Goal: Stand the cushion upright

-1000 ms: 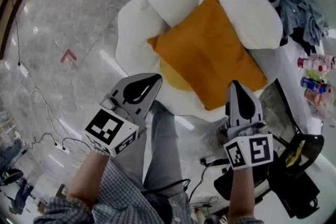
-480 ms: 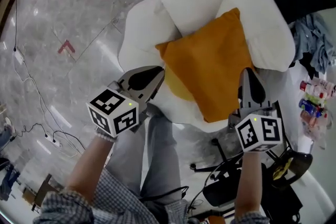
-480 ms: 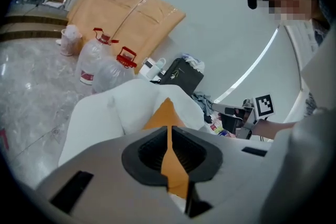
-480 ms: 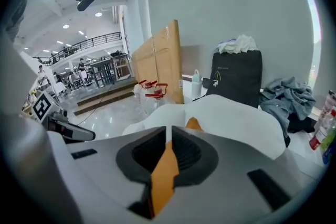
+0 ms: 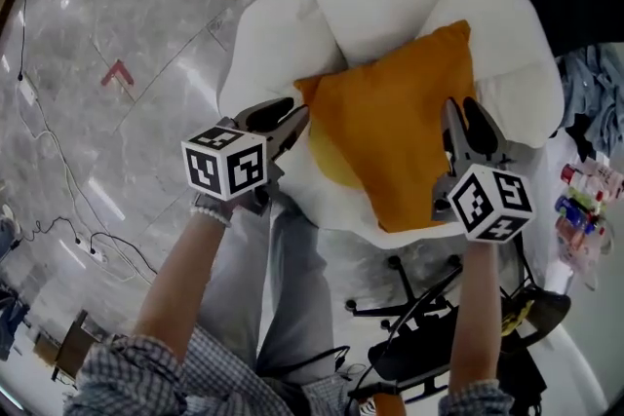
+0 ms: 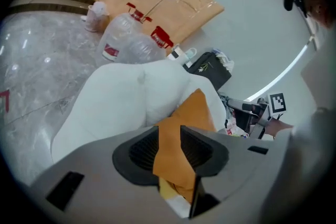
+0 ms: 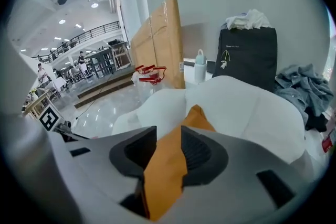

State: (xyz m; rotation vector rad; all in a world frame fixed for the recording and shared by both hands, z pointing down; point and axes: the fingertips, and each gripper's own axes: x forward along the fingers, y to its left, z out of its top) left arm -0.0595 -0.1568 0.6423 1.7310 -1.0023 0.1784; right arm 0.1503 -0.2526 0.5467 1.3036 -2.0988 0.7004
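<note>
cushion [image 5: 390, 141] corners lie between the just-opened, parted jaws of left gripper [image 5: 295, 115] and right gripper [image 5: 466, 115]

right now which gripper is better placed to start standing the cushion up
Right, narrowly: right gripper has cushion edge deep between its just-opened jaws; left gripper, also just opened, straddles only a corner. Likely both are needed.

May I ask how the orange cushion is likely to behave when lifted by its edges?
The orange cushion probably flops: it sags into the hollow of the white chair. Puffy, so likely light for its size. Upright, it may topple unless leaned on the backrest.
</note>
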